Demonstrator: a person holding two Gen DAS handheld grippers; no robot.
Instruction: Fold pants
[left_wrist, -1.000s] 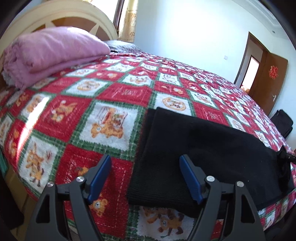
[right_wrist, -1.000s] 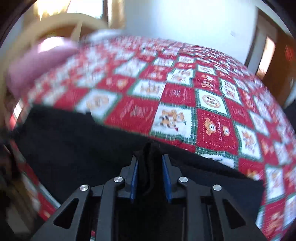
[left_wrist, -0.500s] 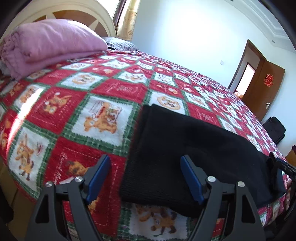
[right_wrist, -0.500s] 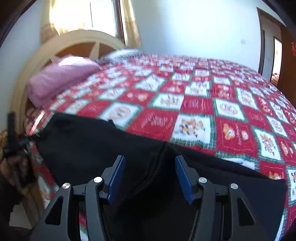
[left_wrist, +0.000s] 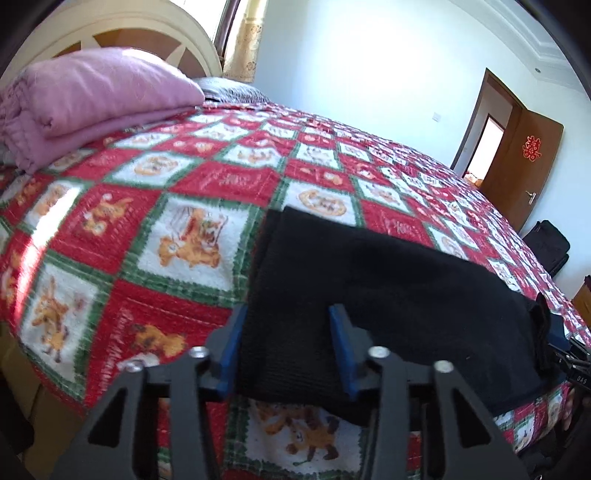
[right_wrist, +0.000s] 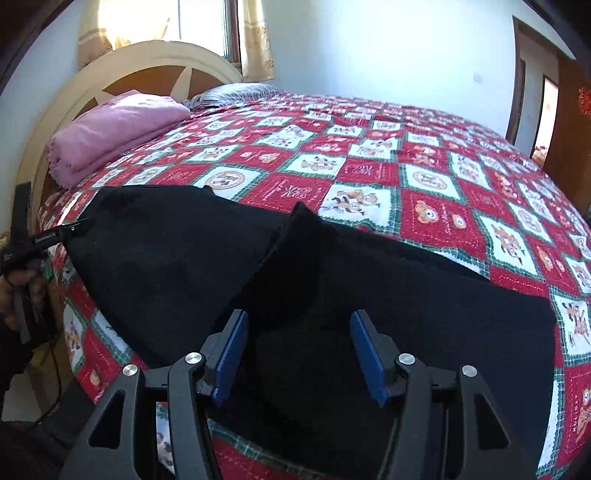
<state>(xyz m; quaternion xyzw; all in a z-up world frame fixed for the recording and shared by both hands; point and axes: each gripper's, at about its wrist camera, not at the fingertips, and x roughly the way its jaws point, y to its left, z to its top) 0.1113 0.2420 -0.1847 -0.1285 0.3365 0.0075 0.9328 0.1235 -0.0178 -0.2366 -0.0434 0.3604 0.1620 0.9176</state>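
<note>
Black pants (left_wrist: 388, 295) lie folded lengthwise along the near edge of a bed with a red, green and white quilt (left_wrist: 207, 236). My left gripper (left_wrist: 288, 347) is open, its blue pads on either side of the pants' left end, with cloth between them. In the right wrist view the pants (right_wrist: 170, 258) spread across the near edge, with a raised fold at the middle. My right gripper (right_wrist: 299, 350) is open and empty just above the cloth, behind that fold. The left gripper's body (right_wrist: 40, 236) shows at the pants' far left end.
A folded pink blanket (left_wrist: 88, 103) lies by the cream headboard (right_wrist: 122, 66), with a grey pillow (right_wrist: 236, 90) beside it. A brown door (left_wrist: 532, 162) stands open at the far right, and a black bag (left_wrist: 546, 247) sits on the floor beyond the bed.
My right gripper let go of the pants' fold, opened and drew back. My left gripper shifted right over the pants' left end and its jaws narrowed, still open.
</note>
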